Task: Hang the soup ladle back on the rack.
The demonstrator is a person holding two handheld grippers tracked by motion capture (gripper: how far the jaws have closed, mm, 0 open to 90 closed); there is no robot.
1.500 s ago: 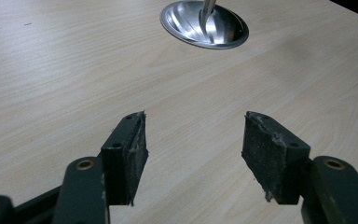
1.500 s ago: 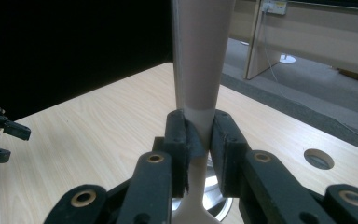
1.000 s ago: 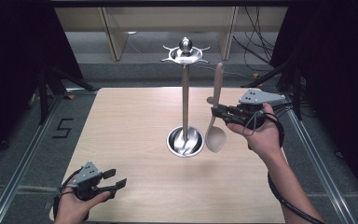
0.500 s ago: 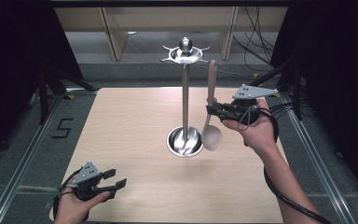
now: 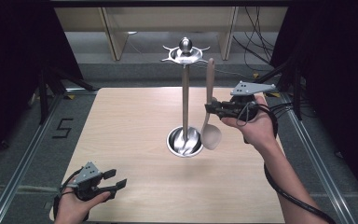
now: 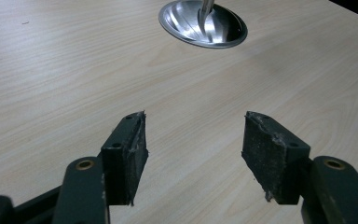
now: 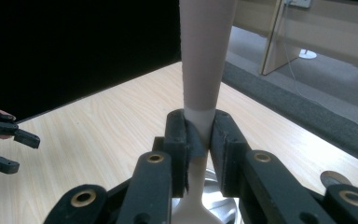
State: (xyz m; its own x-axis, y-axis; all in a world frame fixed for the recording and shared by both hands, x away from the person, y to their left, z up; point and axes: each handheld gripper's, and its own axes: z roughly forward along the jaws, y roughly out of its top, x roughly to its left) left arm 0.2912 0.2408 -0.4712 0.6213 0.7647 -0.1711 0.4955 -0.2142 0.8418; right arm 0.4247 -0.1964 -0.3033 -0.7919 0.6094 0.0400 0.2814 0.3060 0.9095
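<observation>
a person at a pale wooden table (image 5: 135,140) holds a gripper in each hand. the right gripper (image 5: 210,108), at about 2 o'clock from the table's centre, has its jaws clamped together on the neck of a beige spoon (image 5: 209,116), just below the wider handle. the spoon hangs upright in the air, handle at 12 o'clock, bowl at 6 o'clock, just beside the steel rack (image 5: 185,93) and level with its dish-shaped base (image 5: 184,142). holding it upright likely lines the handle's top up with the small arms on the rack's crown (image 5: 185,52), where it could be hung.

in the right gripper view, the spoon's neck (image 7: 200,126) sits pinched between the two pads.

the left gripper (image 5: 112,181) rests low at 7 o'clock, near the table's front edge, jaws apart with nothing between them, well apart from the rack and out of the way.

open tabletop lies on the rack's 9 o'clock side; the table's right edge is near the right hand.
</observation>
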